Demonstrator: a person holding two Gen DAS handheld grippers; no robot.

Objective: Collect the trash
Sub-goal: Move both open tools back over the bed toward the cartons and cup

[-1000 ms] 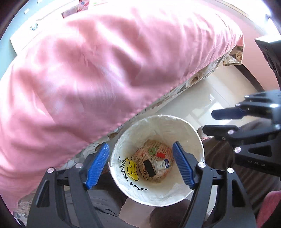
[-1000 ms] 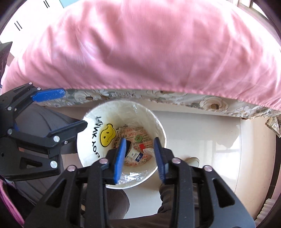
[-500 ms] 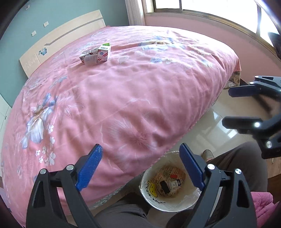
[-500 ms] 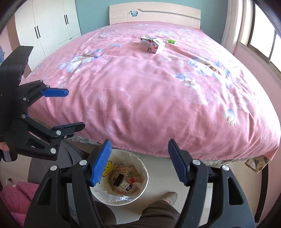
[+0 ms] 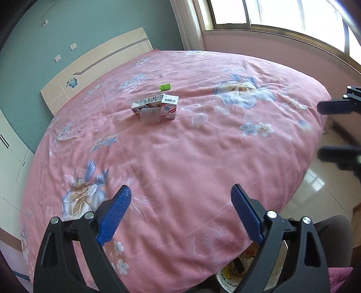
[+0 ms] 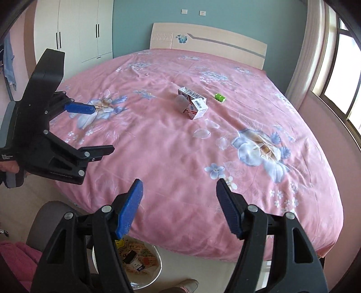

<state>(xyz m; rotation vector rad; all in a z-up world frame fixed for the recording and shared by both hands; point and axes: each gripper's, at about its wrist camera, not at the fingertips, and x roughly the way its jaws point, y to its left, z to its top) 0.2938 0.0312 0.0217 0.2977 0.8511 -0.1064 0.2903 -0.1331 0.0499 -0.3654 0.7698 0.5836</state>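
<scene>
White cartons lie together near the middle of the pink flowered bed, with a small green box just beyond them. They also show in the right wrist view, the cartons and the green box. A white trash bin with litter inside stands on the floor at the bed's foot; its rim shows in the left wrist view. My left gripper is open and empty above the bed's near edge. My right gripper is open and empty too.
A wooden headboard and teal wall stand behind the bed. White wardrobes are at the left, a window at the right. The person's legs and a shoe are by the bin on the tiled floor.
Both grippers have risen from over the bin and tilted up toward the bed. The right gripper's jaws have opened wide. The cartons have come into view.
</scene>
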